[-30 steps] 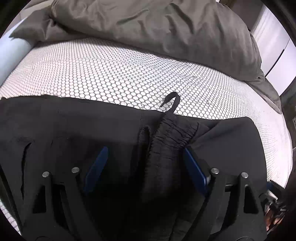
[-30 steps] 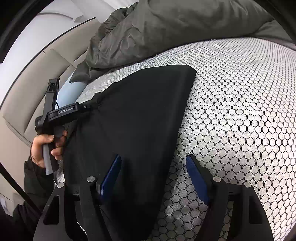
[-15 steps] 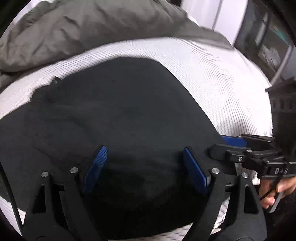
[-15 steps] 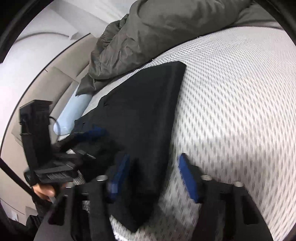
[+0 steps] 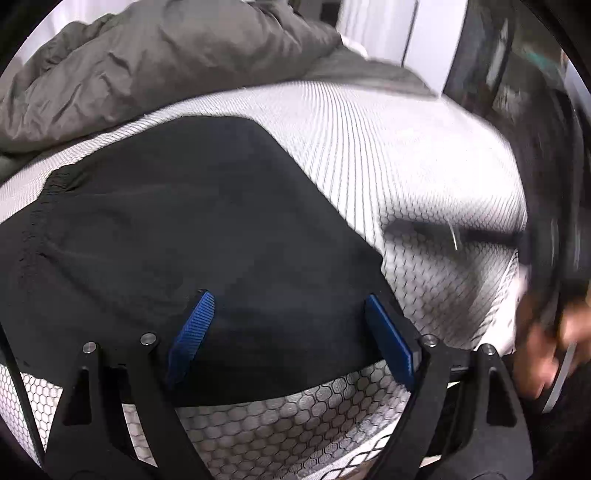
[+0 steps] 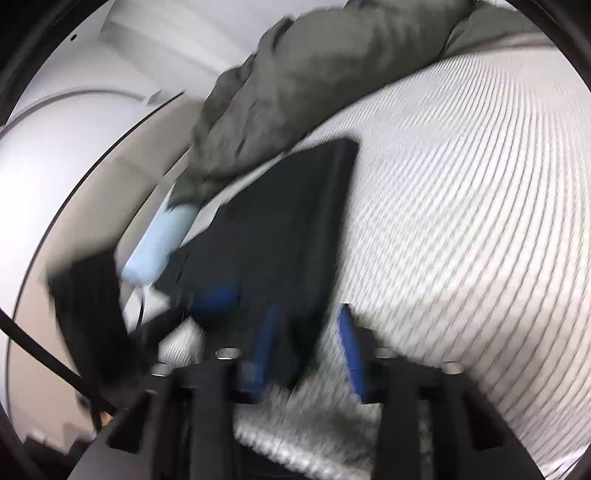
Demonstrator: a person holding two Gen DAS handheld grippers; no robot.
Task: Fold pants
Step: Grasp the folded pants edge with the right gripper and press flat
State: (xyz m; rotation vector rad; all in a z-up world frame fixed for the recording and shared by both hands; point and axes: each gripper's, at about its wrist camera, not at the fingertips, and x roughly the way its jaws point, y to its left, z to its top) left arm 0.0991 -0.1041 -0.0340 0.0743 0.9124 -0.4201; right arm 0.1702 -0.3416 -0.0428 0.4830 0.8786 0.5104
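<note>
The black pants (image 5: 192, 236) lie folded flat on the white honeycomb-patterned bed cover (image 5: 406, 155). My left gripper (image 5: 291, 321) is open and empty, hovering over the near edge of the pants. In the right wrist view the pants (image 6: 280, 229) show as a dark folded slab, blurred by motion. My right gripper (image 6: 306, 332) is open, partly narrowed, above the near corner of the pants with nothing between its fingers. The right gripper shows blurred at the right edge of the left wrist view (image 5: 546, 258).
A crumpled grey duvet (image 5: 147, 62) lies along the far side of the bed and also shows in the right wrist view (image 6: 332, 66). A light blue roll (image 6: 159, 243) lies at the left bed edge. White cabinets (image 5: 388, 26) stand beyond.
Both grippers have pulled back from the pants and lifted away. The left one swung from the waistband to the folded edge. The right gripper's jaws have narrowed somewhat.
</note>
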